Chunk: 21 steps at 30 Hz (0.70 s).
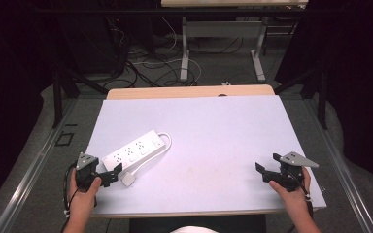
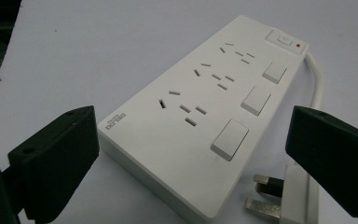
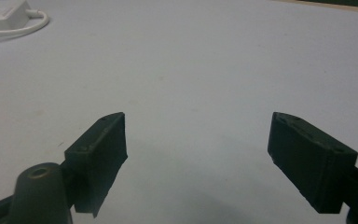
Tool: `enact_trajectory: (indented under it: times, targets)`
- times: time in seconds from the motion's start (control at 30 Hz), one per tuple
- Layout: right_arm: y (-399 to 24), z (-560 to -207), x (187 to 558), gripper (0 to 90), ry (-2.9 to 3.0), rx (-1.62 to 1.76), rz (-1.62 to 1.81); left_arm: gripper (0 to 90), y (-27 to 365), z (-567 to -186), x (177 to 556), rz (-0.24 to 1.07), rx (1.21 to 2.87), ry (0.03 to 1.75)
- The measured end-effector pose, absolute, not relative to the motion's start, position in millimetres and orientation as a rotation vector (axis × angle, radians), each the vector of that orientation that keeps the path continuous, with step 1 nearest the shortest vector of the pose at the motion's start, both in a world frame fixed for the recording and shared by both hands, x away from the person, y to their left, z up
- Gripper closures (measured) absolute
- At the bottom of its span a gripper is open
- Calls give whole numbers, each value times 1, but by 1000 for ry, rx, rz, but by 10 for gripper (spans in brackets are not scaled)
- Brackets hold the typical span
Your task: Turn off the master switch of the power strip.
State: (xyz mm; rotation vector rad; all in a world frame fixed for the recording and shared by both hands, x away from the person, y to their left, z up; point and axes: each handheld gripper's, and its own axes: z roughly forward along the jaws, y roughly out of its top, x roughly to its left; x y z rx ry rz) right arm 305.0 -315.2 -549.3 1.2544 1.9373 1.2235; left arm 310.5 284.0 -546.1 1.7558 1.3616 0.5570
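Jaws apart on both grippers — nothing held.
Left gripper faces the power strip (plug beside it); right gripper over bare table.

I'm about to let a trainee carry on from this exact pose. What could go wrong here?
1. The left gripper is open right at the near end of the power strip, with the plug lying beside it; closing carelessly might nip the plug's bare pins or the cable instead.
2. The strip lies loose on the white sheet, so a one-sided push could slide or swing it.
3. The right gripper is open far across the table, too distant to steady the strip.
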Motion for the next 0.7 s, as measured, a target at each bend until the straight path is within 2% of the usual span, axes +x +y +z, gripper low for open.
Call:
enact_trajectory:
  times: [0.7]
  targets:
    - [-314, -550, 305, 189, 1943, 1258, 1218, 34, 283, -550, 311, 536, 1759, 1369]
